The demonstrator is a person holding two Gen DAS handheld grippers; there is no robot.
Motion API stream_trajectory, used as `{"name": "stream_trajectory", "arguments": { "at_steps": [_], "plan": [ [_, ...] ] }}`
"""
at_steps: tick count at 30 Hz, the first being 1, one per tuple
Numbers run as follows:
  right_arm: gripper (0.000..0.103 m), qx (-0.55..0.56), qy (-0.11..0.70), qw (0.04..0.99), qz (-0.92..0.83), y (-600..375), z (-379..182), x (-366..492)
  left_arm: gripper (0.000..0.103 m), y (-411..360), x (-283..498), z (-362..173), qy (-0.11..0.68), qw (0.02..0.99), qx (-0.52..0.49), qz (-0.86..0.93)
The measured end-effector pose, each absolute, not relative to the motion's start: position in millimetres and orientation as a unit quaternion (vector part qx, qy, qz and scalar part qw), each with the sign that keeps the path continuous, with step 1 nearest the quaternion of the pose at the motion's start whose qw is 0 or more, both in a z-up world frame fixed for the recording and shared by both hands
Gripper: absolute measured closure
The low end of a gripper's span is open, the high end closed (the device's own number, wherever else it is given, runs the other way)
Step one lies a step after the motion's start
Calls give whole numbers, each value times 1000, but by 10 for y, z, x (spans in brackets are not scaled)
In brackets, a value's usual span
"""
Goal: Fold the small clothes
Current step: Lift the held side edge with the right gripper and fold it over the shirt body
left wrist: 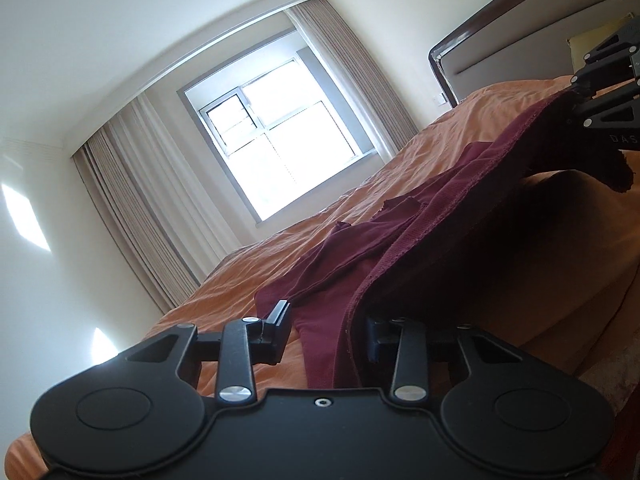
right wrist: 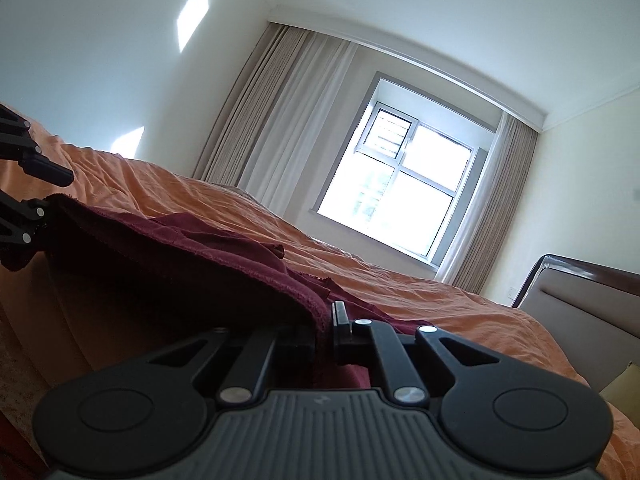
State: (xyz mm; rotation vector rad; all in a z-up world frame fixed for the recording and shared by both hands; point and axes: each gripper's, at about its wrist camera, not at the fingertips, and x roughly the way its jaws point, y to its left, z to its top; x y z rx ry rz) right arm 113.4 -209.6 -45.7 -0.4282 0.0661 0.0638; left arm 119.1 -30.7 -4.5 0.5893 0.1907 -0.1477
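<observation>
Garment: maroon garment (left wrist: 404,248) lay on the orange bedspread (left wrist: 360,168), its near hem lifted off the bed and stretched between the two grippers.
Garment shape: far part rested rumpled on the bedspread, with loose flaps and folded layers; raised near part hung as a taut sheet with a dark underside.
Right gripper: right gripper (right wrist: 323,332) had its fingers pressed together on the garment's hem, cloth pinched between them; in the left wrist view it showed at the upper right, clamped on the far corner of the same edge.
Left gripper: left gripper (left wrist: 328,332) had its fingers set well apart; left finger (left wrist: 276,332) stood bare beside the cloth, while the hem draped over the other finger, so I could not tell whether it gripped anything.
Bed: orange bedspread was wrinkled, covering the bed up to a padded headboard (right wrist: 580,300) with a dark wooden frame.
Room: bright window (right wrist: 400,184) sat beyond the bed, flanked by beige curtains (right wrist: 256,120).
</observation>
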Motion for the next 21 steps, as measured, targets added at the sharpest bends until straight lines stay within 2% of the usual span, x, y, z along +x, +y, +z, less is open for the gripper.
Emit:
{"name": "stream_trajectory", "arguments": {
  "at_steps": [1, 3, 6, 15, 21],
  "plan": [
    [95, -214, 32, 976, 33, -2092, -453, 1116, 71, -291, 1180, -35, 97, 951, 285, -75],
    [96, -214, 31, 976, 34, -2105, -434, 1097, 88, -277, 1149, -13, 103, 953, 273, -75],
    [97, -217, 29, 975, 32, -2106, -424, 1030, 97, -244, 1094, 39, 100, 959, 253, -80],
    [97, -220, 6, 975, 17, -2124, -349, 648, 99, -216, 683, 270, 29, 965, 244, -86],
    [97, -289, -7, 957, 33, -2041, -198, 136, 99, 53, 354, 718, 52, 970, 191, -142]
  ]
}}
